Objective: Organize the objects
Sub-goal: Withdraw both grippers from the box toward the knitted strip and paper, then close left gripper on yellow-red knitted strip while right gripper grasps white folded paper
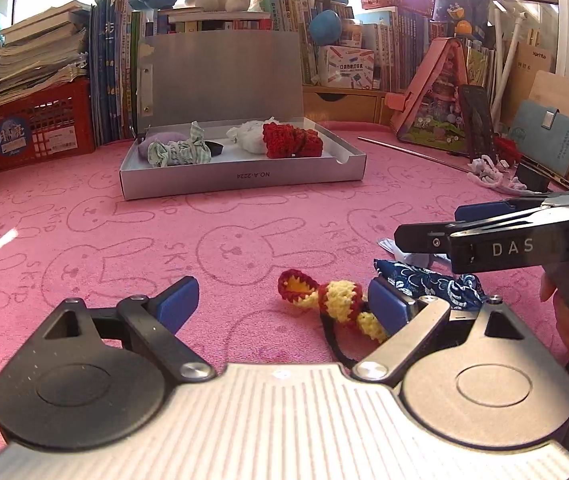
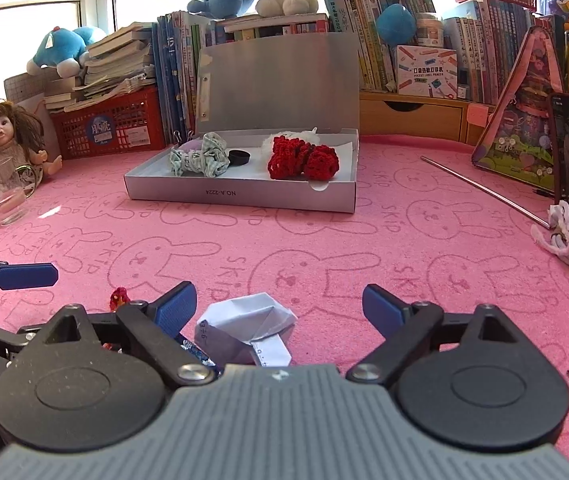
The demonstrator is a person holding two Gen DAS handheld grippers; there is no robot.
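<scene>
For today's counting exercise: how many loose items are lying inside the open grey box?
5 visible: purple bundle far left, green checked cloth beside it, black cap mid-box, white wad behind, red crochet piece right. Others may be hidden underneath.

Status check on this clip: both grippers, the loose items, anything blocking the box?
Left gripper open over the crochet piece. Right gripper open over the folded paper. Silver box lid up, part filled. Path to it clear.

The right gripper (image 1: 424, 236) largely hides the folded paper (image 1: 398, 254).
</scene>
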